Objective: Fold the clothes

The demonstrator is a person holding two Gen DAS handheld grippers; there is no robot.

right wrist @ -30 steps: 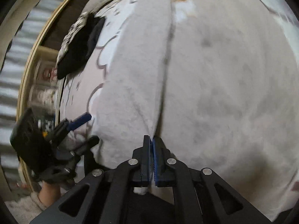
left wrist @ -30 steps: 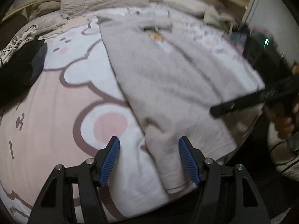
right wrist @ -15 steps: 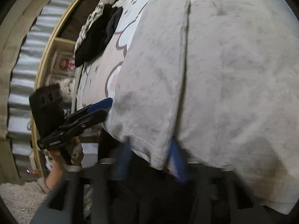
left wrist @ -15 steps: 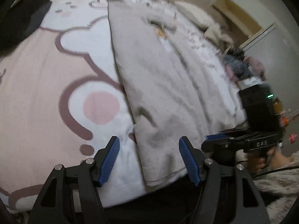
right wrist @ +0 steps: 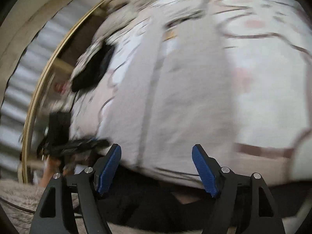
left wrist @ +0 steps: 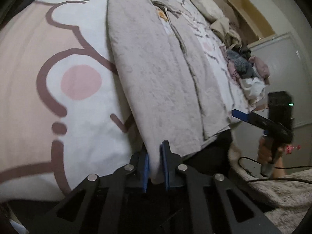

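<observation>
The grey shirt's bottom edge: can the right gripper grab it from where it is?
Probably yes. The right gripper, jaws opening with nothing between them, sits just off the grey shirt, whose hem hangs at the edge of the bed straight ahead. Nothing blocks it; the left gripper pinches a different corner.

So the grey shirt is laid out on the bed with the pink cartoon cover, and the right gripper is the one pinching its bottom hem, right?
Not quite: the left gripper pinches the hem of the grey shirt, jaws closing on it, as the left wrist view shows. The right gripper has nothing between its opening jaws. The shirt does lie on the pink cartoon cover.
</observation>
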